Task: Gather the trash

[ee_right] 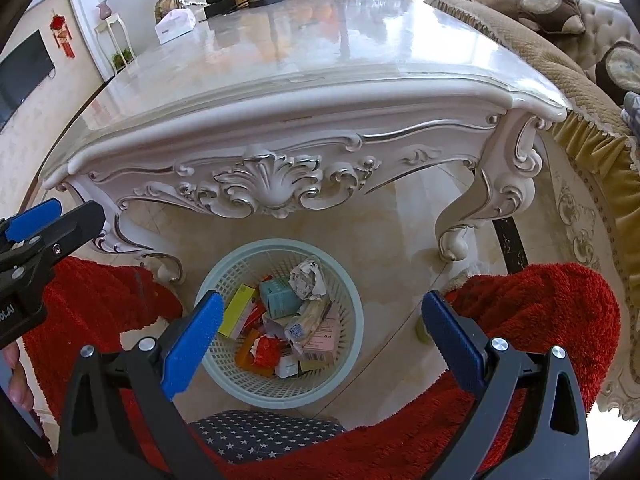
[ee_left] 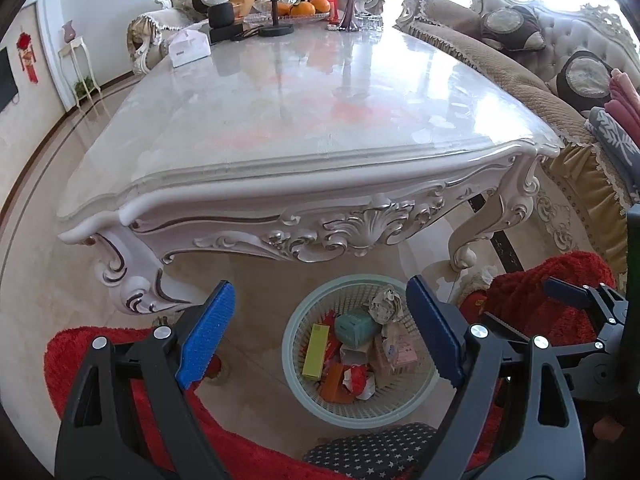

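- While both grippers hang over it, the pale green basket (ee_right: 352,312) sits on the floor at lower centre of each view, just before the carved white table (ee_right: 280,184).
- Inside lie a yellow box (ee_right: 237,310), a teal box (ee_right: 278,298), a crumpled paper wad (ee_right: 306,278), a red wrapper (ee_right: 266,350), an orange box (ee_right: 245,354) and a pink carton (ee_right: 326,334).
- Left gripper (ee_left: 320,334): jaws wide, nothing between them.
- Right gripper (ee_right: 320,336): jaws wide, empty.
- At the table's far end, upper centre, a glass tray (ee_left: 288,16) holds oranges (ee_left: 304,8).

One basket (ee_right: 280,388), three oranges (ee_left: 303,8)
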